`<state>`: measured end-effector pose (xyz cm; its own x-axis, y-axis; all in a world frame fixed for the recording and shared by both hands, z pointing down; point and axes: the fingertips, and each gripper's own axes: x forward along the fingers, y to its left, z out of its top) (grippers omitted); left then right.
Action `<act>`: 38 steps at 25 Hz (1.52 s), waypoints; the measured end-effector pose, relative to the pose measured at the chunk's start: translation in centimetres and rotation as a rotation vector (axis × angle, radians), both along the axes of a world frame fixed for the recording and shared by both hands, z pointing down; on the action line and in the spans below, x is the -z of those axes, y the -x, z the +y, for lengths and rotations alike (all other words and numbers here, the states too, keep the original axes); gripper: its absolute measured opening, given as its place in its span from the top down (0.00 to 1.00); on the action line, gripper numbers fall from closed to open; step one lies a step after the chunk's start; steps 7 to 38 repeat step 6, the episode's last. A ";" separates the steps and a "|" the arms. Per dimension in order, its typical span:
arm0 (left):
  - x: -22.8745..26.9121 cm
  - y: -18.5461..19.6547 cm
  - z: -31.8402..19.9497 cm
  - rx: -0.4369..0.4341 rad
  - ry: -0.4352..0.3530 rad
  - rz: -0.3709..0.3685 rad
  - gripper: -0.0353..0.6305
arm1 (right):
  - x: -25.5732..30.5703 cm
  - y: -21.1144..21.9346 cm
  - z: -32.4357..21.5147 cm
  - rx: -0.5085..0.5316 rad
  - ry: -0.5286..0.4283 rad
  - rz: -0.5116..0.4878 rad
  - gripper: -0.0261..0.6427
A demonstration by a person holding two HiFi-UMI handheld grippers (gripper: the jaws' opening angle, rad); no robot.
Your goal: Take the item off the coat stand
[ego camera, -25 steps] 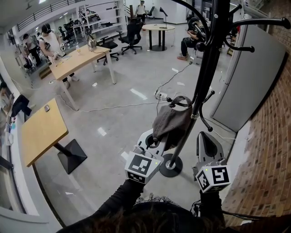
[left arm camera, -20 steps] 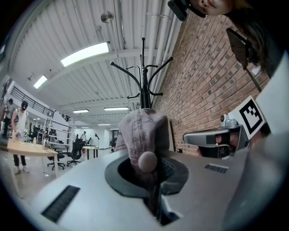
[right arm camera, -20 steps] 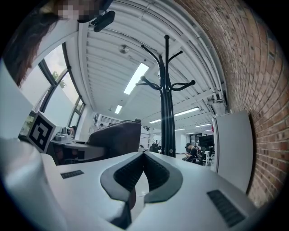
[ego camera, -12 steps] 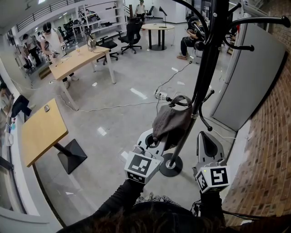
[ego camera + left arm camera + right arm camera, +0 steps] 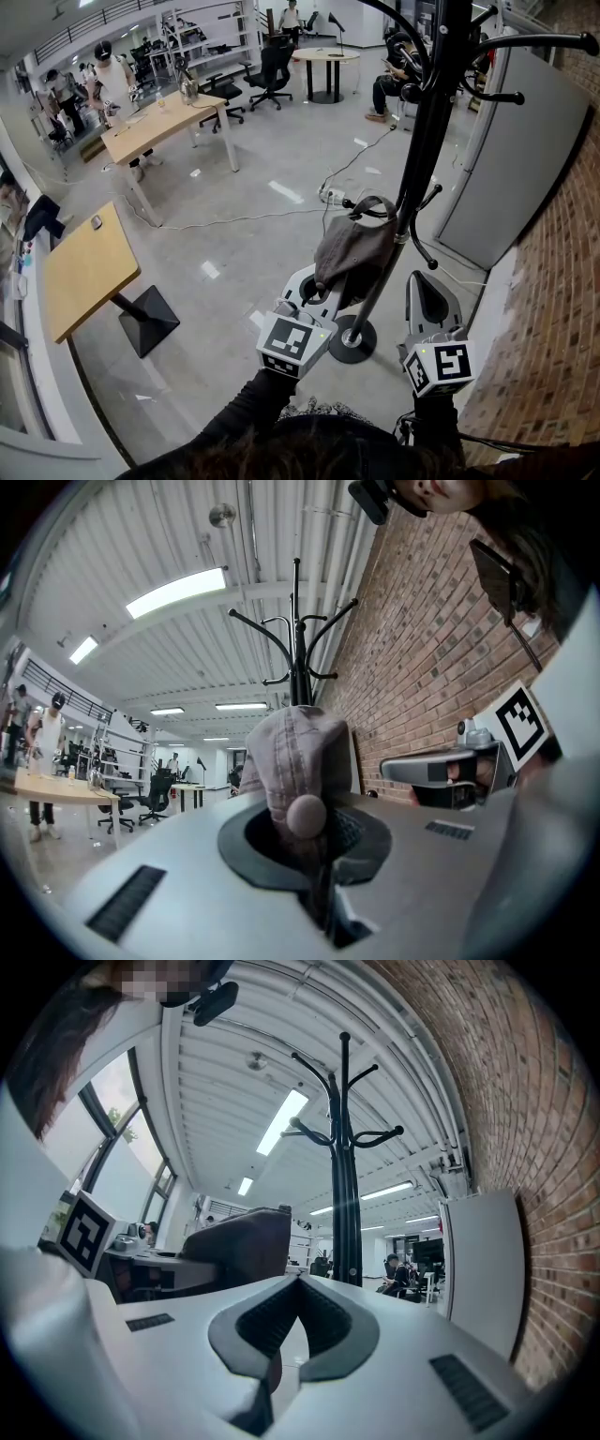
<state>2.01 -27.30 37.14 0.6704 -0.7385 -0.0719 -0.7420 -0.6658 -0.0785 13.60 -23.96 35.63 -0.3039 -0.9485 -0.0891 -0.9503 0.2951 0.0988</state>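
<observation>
A soft, brown checked cap (image 5: 354, 251) hangs from a low curved hook on the slim black metal stand (image 5: 427, 141). The left gripper (image 5: 323, 286) pinches its cloth between tight jaws. The right gripper (image 5: 427, 292), jaws pressed together and empty, is beside the pole.

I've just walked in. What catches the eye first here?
A tall black coat stand rises beside the brick wall, with a brownish cap hanging on a low hook. The left gripper is clamped on the cap from below; the right gripper sits shut and empty beside the pole.
</observation>
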 end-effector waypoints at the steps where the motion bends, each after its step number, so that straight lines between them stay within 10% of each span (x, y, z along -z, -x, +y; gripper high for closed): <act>1: 0.1 0.0 0.0 0.000 -0.001 0.003 0.92 | 0.0 0.0 0.0 0.001 0.002 0.000 0.95; 38: 0.6 0.0 0.4 -0.007 0.001 0.005 0.92 | 0.3 0.0 0.2 0.010 0.005 -0.027 0.95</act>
